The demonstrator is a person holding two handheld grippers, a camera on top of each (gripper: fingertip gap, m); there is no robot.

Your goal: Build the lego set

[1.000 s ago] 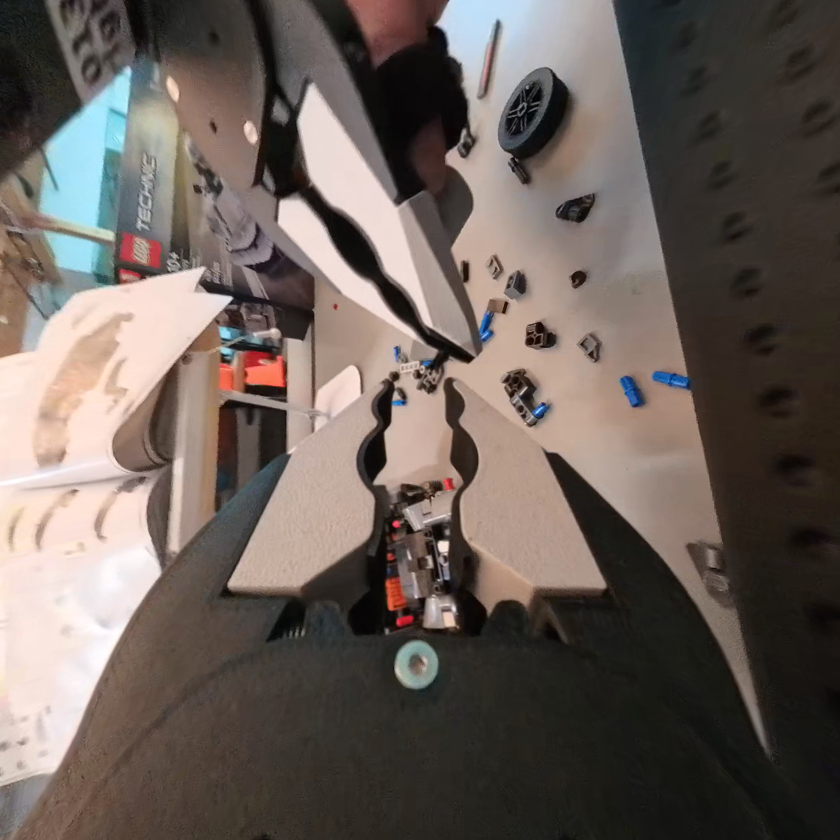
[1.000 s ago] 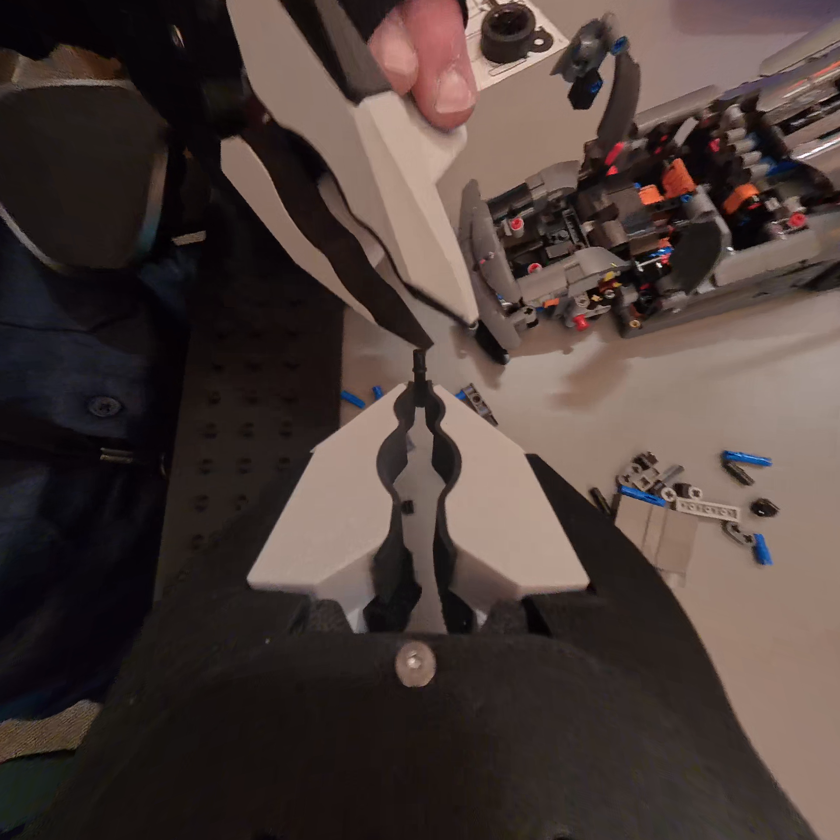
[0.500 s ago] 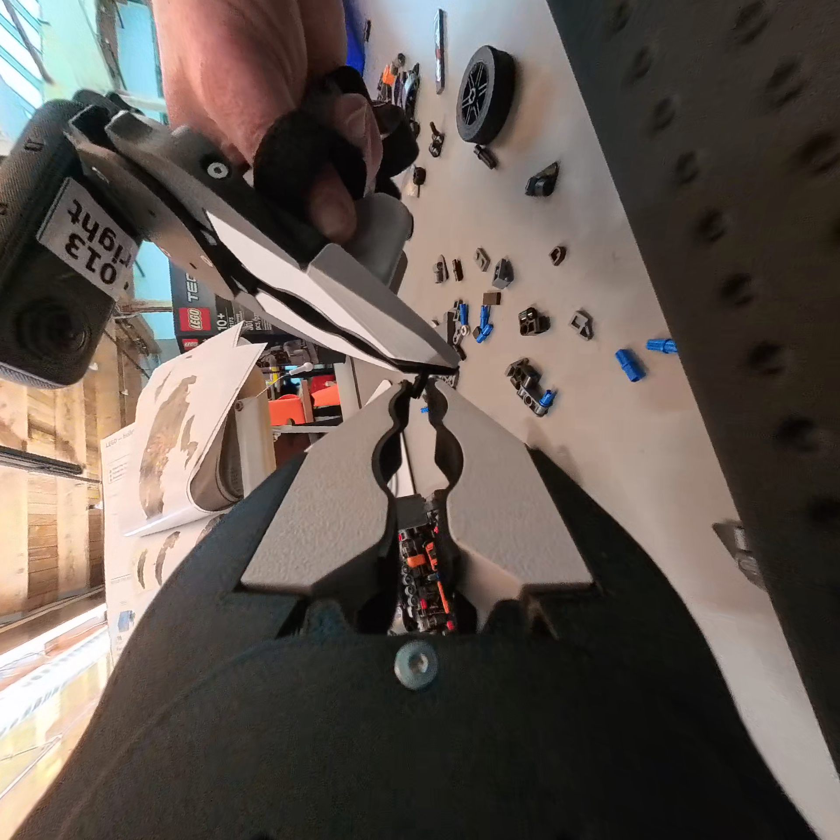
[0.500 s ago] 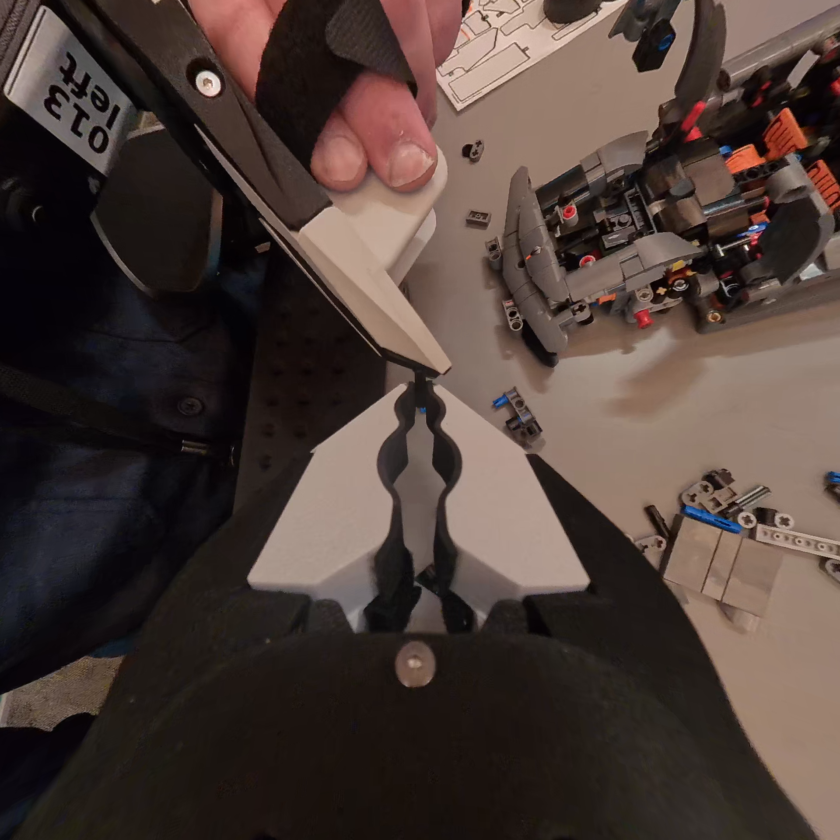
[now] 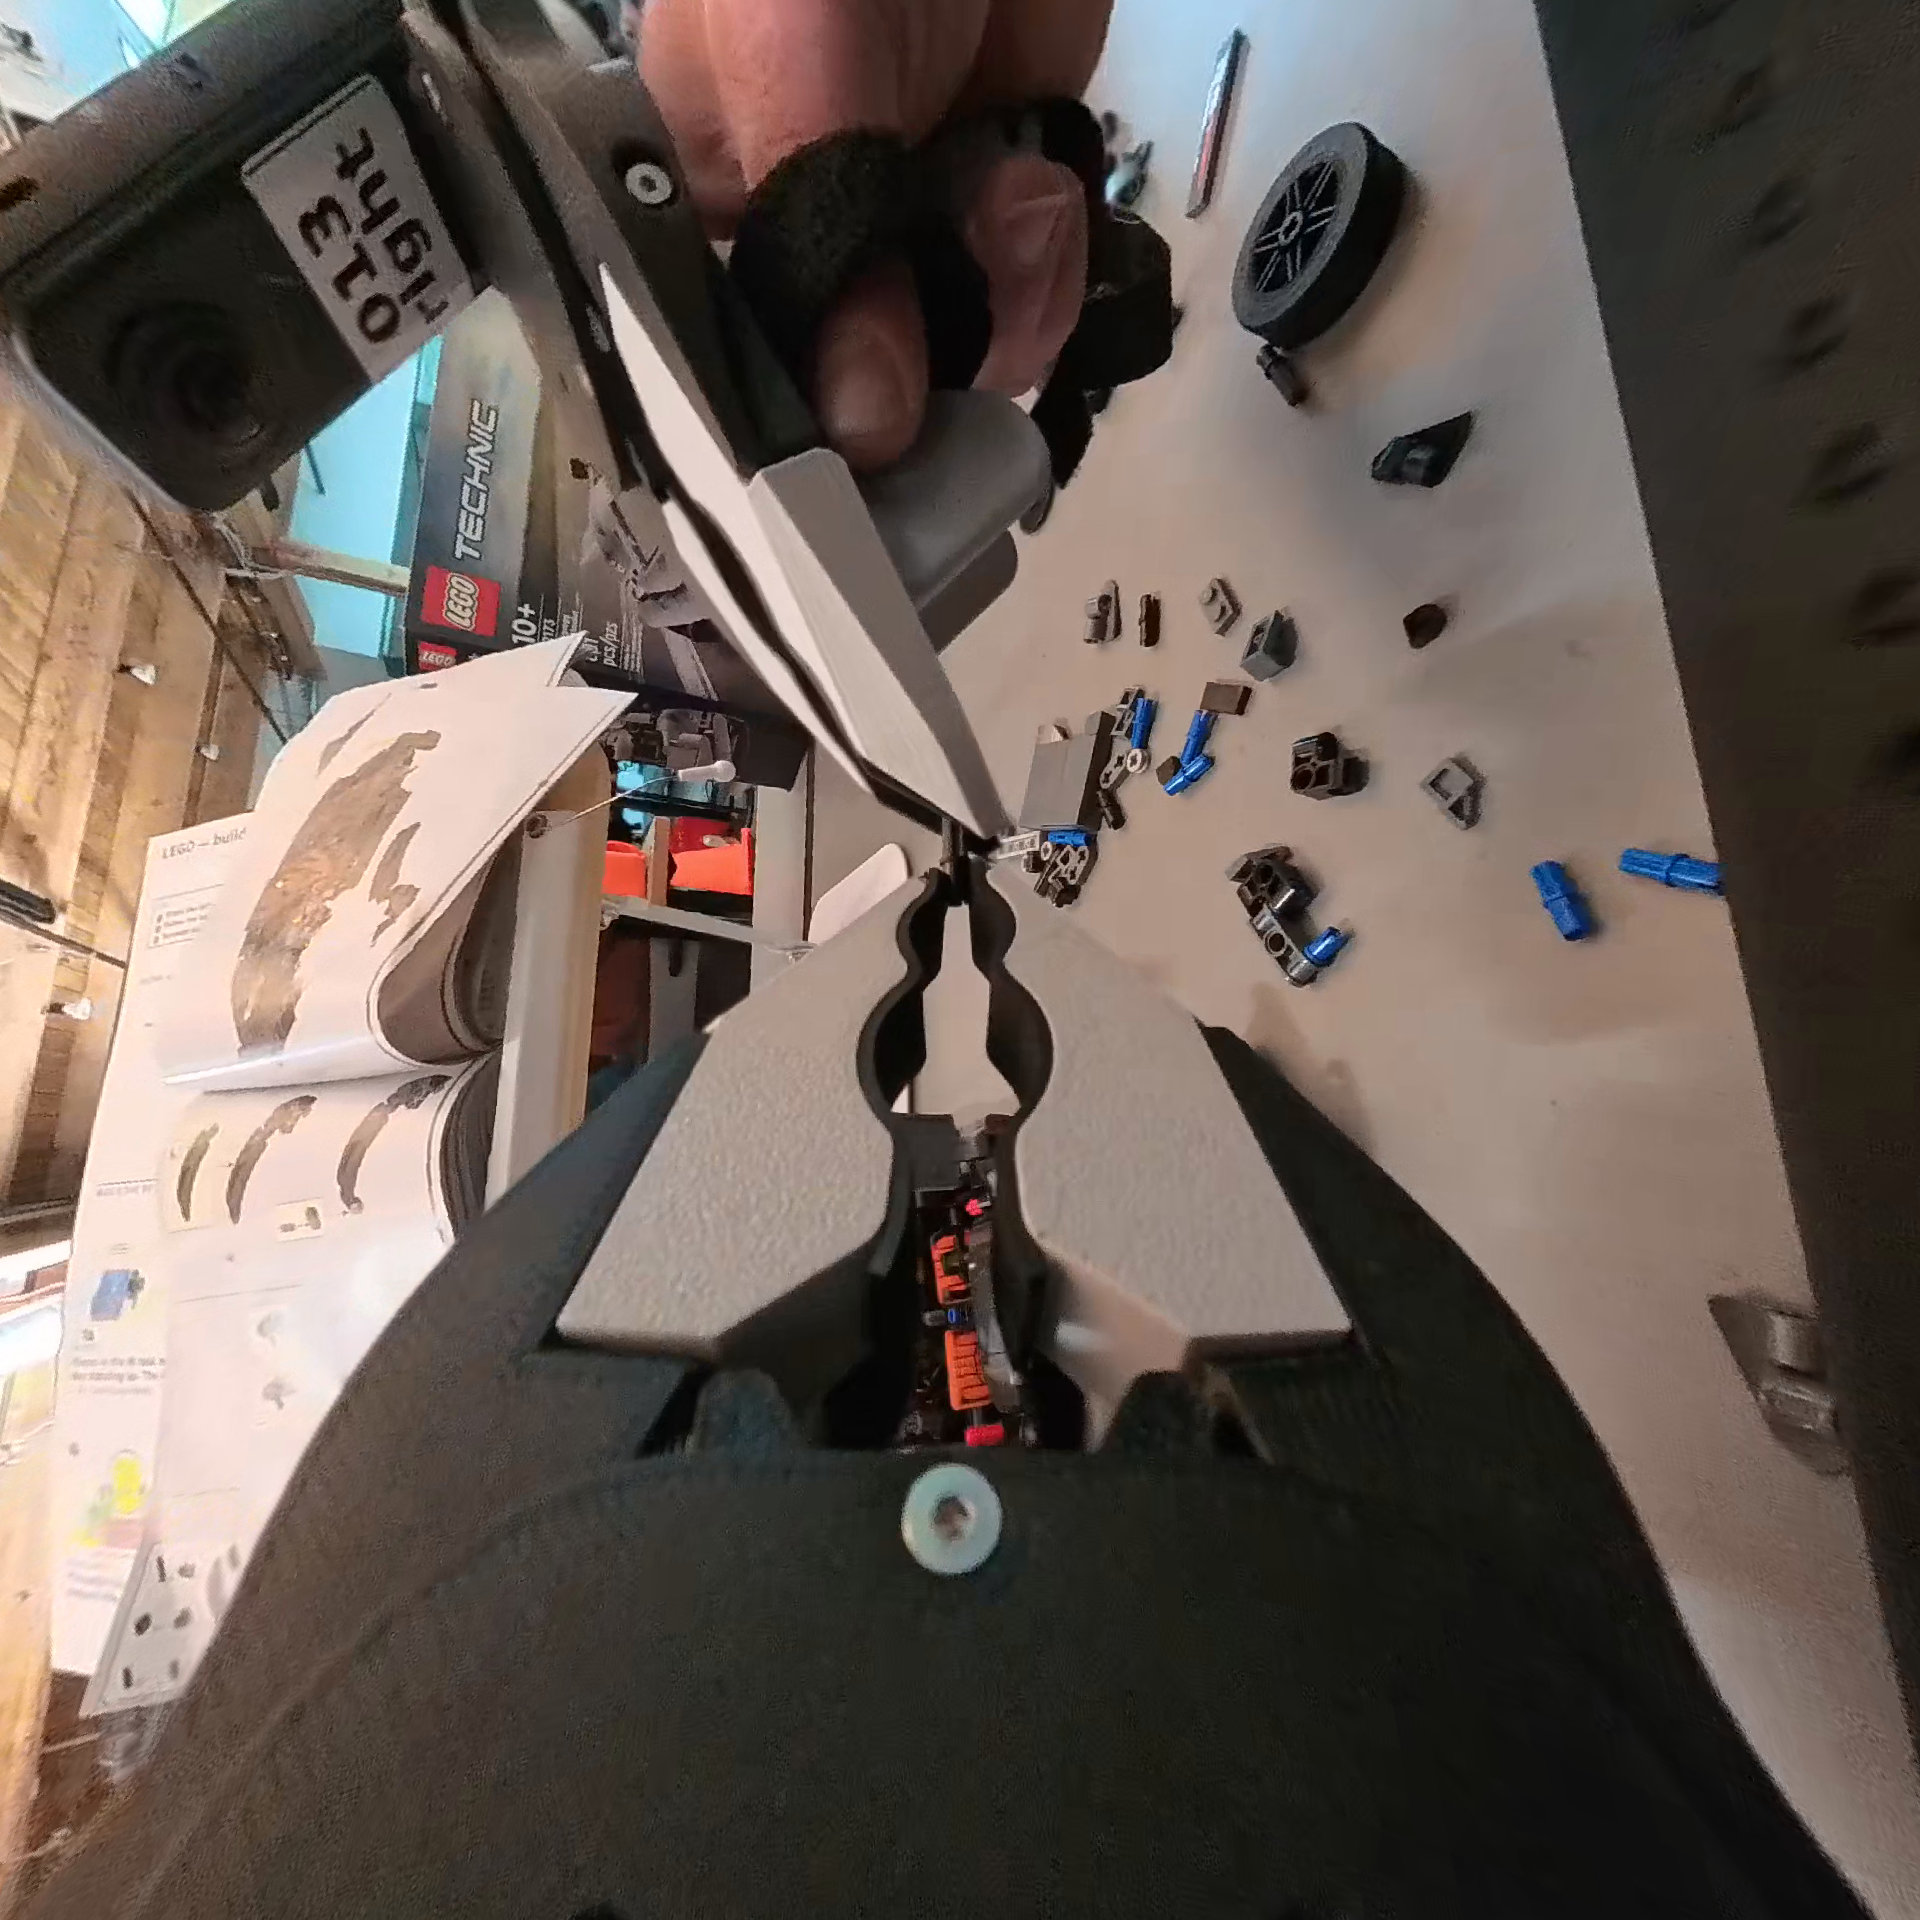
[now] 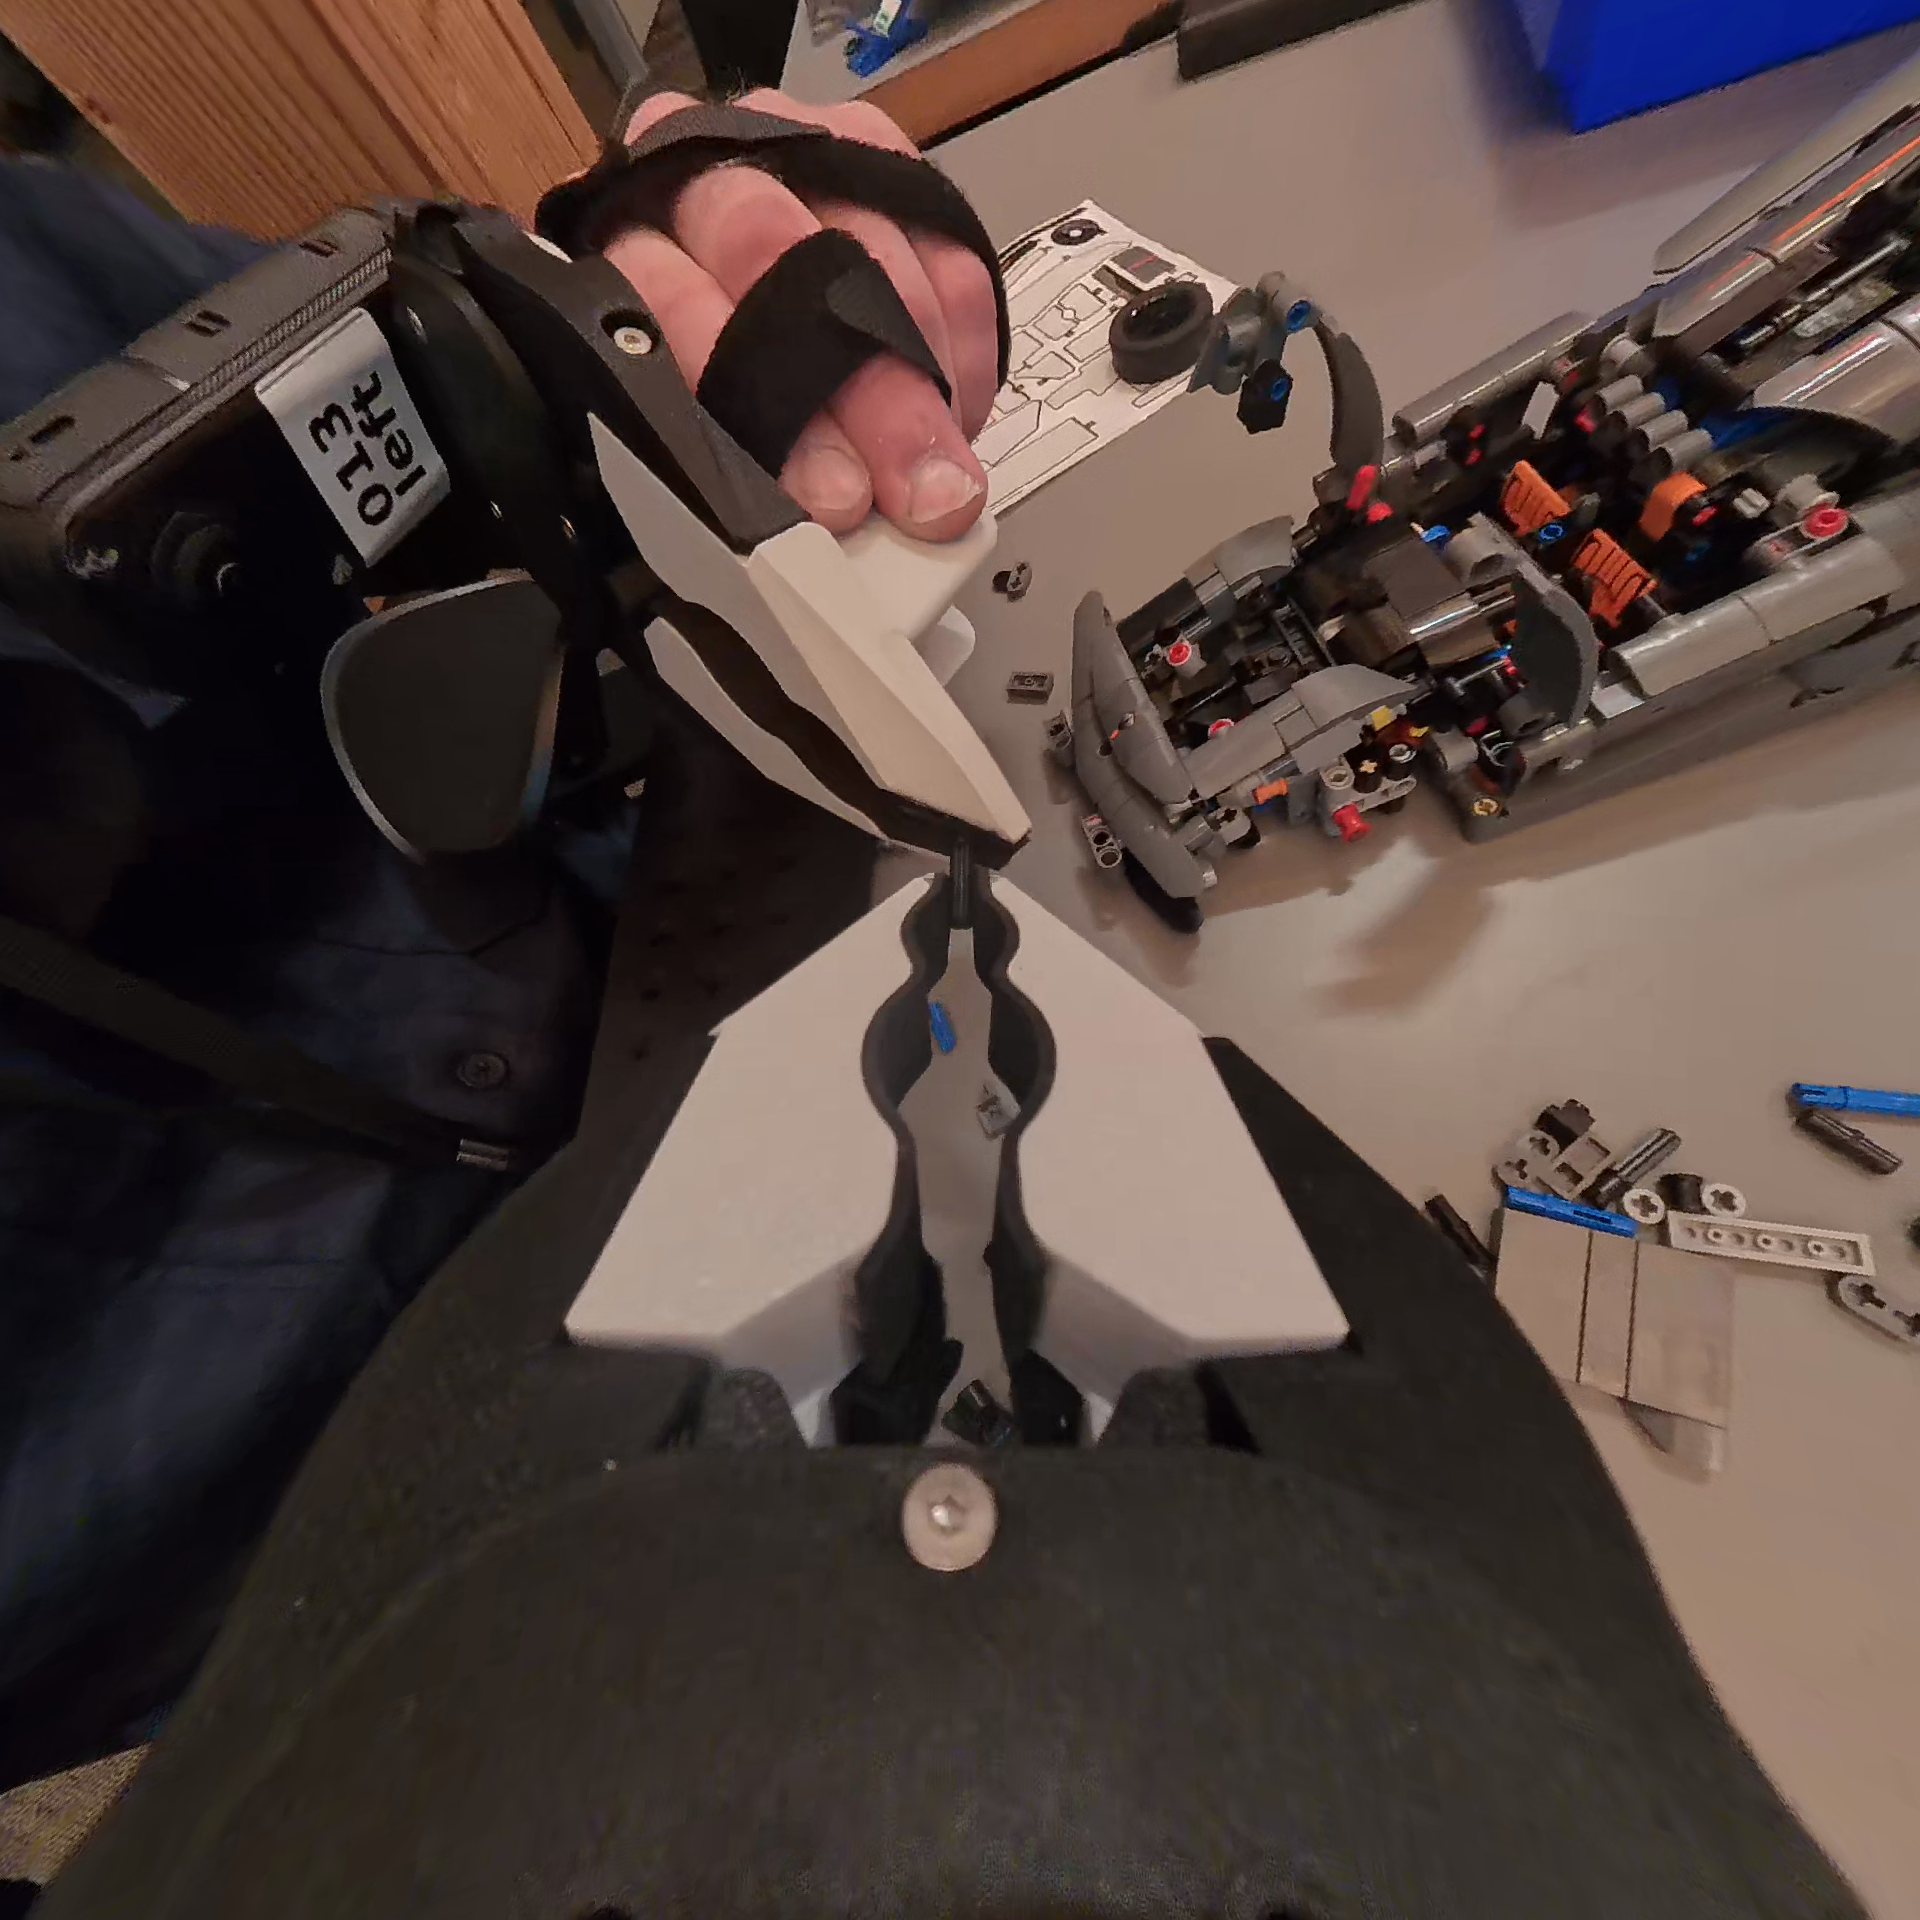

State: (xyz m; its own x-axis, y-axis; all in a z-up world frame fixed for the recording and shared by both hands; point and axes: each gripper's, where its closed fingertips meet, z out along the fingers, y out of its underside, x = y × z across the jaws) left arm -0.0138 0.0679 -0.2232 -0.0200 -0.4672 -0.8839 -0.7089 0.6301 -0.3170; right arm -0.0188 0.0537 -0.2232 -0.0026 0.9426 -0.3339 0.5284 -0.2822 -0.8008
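Both grippers are meeting tip to tip above the tabletop. Left gripper, at 12 o'clock, and right gripper are each pinching nearly closed on one small black pin, probably passing it across. Its shape and mating end are hiding between the tips. Toward 2 o'clock, the half-built lego car is waiting, partly cut off.

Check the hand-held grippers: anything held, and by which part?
Both pinch one small black pin above the table. The right hand-held gripper grips its lower end, the left hand-held gripper its upper end.
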